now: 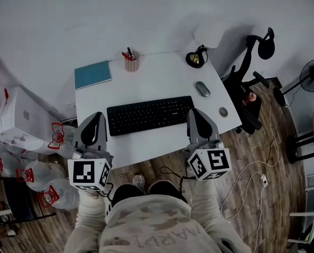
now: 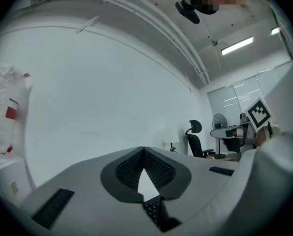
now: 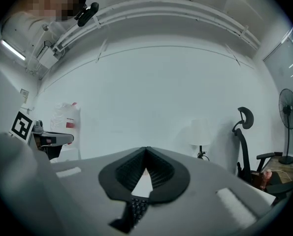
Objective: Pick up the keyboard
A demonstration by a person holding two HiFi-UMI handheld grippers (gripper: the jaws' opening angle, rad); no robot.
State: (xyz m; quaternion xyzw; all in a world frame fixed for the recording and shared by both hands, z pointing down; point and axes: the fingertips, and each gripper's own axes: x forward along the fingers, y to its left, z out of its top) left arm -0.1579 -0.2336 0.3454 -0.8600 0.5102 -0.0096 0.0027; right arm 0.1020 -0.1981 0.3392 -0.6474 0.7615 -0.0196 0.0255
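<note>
A black keyboard (image 1: 150, 115) lies flat in the middle of the white desk (image 1: 162, 75). My left gripper (image 1: 96, 117) hovers just off its left end, my right gripper (image 1: 194, 113) just off its right end, and both point level toward the wall. In the left gripper view the pads meet at the tip of the left gripper (image 2: 144, 152), with nothing between them. A few keyboard keys (image 2: 152, 210) show below. The right gripper (image 3: 146, 151) is shut the same way, with the keyboard keys (image 3: 136, 208) under it.
On the desk are a blue notebook (image 1: 92, 74), a pen cup (image 1: 131, 61), a lamp (image 1: 197, 57), a mouse (image 1: 202, 89) and a small round disc (image 1: 223, 112). An office chair (image 1: 249, 83) and a fan (image 1: 312, 75) stand at the right. Bags (image 1: 19, 123) are piled at the left.
</note>
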